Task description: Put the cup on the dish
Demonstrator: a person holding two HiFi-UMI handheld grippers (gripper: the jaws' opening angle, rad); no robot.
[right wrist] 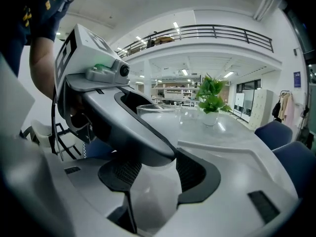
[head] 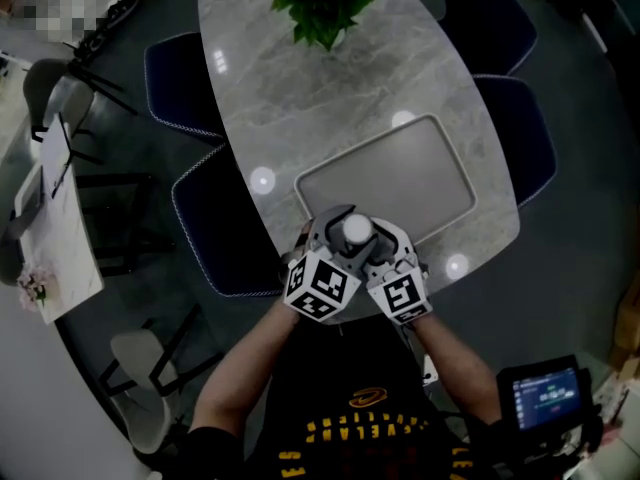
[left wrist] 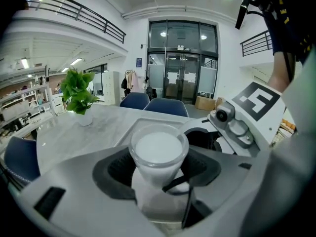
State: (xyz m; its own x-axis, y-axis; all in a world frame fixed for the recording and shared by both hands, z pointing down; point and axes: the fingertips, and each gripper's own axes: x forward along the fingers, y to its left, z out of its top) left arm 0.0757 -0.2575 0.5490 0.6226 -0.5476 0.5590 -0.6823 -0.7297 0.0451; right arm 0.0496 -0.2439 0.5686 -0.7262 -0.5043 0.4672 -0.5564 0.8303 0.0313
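A clear cup [head: 356, 232] with a white inside hangs over the near rim of the grey dish [head: 400, 168], a shallow rectangular tray on the marble table. My left gripper [head: 340, 225] and right gripper [head: 374, 236] press together around it, side by side. In the left gripper view the cup [left wrist: 159, 152] stands upright between the black pads [left wrist: 116, 169], with the right gripper [left wrist: 237, 127] close on its right. In the right gripper view the cup [right wrist: 158, 113] sits between the pads [right wrist: 197, 177], and the left gripper [right wrist: 123, 117] crosses in front of it.
A potted plant [head: 325, 3] stands at the table's far end. Dark blue chairs [head: 215, 228] line both sides of the table [head: 300, 108]. The table's near edge lies just below the grippers. A small screen [head: 545, 393] is at the lower right.
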